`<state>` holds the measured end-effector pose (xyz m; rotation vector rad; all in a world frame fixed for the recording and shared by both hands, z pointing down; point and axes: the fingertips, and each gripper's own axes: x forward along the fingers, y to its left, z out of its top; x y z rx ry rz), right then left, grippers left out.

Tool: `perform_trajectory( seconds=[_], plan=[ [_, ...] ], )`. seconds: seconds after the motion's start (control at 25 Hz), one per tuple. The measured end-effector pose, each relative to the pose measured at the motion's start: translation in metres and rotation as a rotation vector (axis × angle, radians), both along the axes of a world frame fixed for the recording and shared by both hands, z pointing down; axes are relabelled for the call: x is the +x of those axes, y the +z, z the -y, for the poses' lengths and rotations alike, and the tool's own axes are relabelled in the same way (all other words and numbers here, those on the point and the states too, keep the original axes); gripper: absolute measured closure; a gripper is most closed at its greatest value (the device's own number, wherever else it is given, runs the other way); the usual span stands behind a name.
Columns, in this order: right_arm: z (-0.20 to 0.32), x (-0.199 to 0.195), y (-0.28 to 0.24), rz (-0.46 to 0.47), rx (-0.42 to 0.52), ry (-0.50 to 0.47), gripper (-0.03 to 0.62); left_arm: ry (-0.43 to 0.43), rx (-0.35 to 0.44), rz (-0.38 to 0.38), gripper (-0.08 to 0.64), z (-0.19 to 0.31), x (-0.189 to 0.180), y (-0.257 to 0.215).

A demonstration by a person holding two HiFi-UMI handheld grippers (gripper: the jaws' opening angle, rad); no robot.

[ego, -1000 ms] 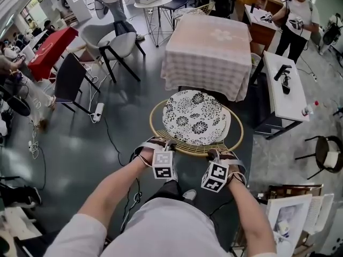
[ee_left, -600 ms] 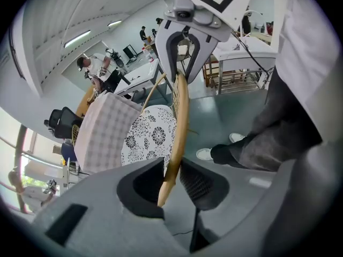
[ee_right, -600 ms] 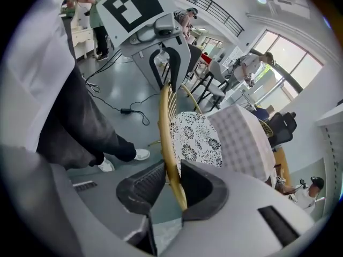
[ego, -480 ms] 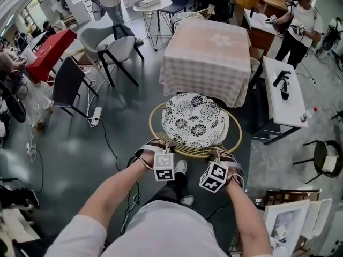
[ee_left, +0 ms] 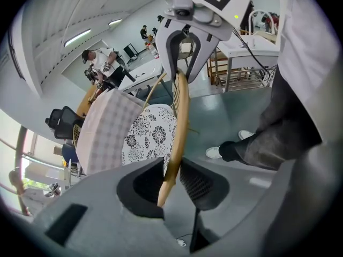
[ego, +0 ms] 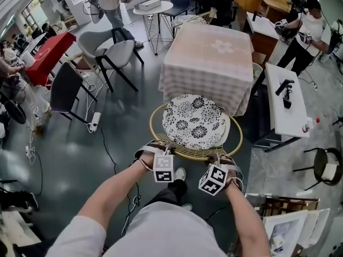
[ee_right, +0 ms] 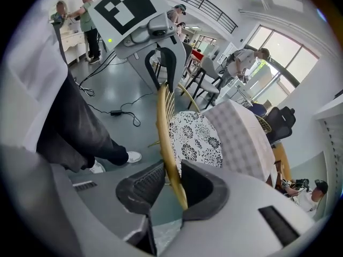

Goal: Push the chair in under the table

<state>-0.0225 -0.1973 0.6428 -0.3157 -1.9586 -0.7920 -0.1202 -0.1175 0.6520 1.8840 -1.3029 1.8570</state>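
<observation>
L gripper (ego: 163, 148) fingers clamped on chair back rim (ego: 191, 155). R gripper (ego: 218, 158) fingers opening, rim between them. Two-point hold prob for straight push under bench (ego: 206, 52) near edge.

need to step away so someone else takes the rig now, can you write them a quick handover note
Left gripper: shut on the chair's back rim.
Right gripper: on the same rim further right; its jaws are opening with the rim between them.
The floral seat cushion is just at the hem of the checked-cloth table, not under it.
Done: both grips placed, seat lined up with the table.
Left: push it in under the table, then let go.
</observation>
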Motion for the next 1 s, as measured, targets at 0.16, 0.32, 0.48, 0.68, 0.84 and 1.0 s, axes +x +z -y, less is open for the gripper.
perform_trajectory(
  seconds=[0.16, 0.32, 0.48, 0.68, 0.84, 1.0],
  plan=[
    [0.015, -0.019, 0.000, -0.001, -0.011, 0.000, 0.514, 0.000, 0.001, 0.001, 0.463, 0.017, -0.020, -0.001],
    [0.030, -0.038, -0.001, -0.007, -0.011, 0.026, 0.514, 0.001, 0.006, -0.008, 0.463, 0.033, -0.039, -0.002],
    [0.046, -0.055, 0.002, -0.024, -0.006, 0.043, 0.514, 0.018, 0.007, -0.017, 0.463, 0.048, -0.057, -0.001],
    [0.065, -0.072, 0.001, -0.046, -0.008, 0.061, 0.514, 0.047, 0.012, -0.032, 0.463, 0.068, -0.073, -0.001],
    [0.077, -0.085, 0.002, -0.056, 0.002, 0.079, 0.514, 0.057, 0.021, -0.041, 0.463, 0.080, -0.088, -0.001],
    [0.087, -0.097, 0.000, -0.064, 0.011, 0.092, 0.514, 0.065, 0.028, -0.047, 0.462, 0.091, -0.100, -0.003]
  ],
)
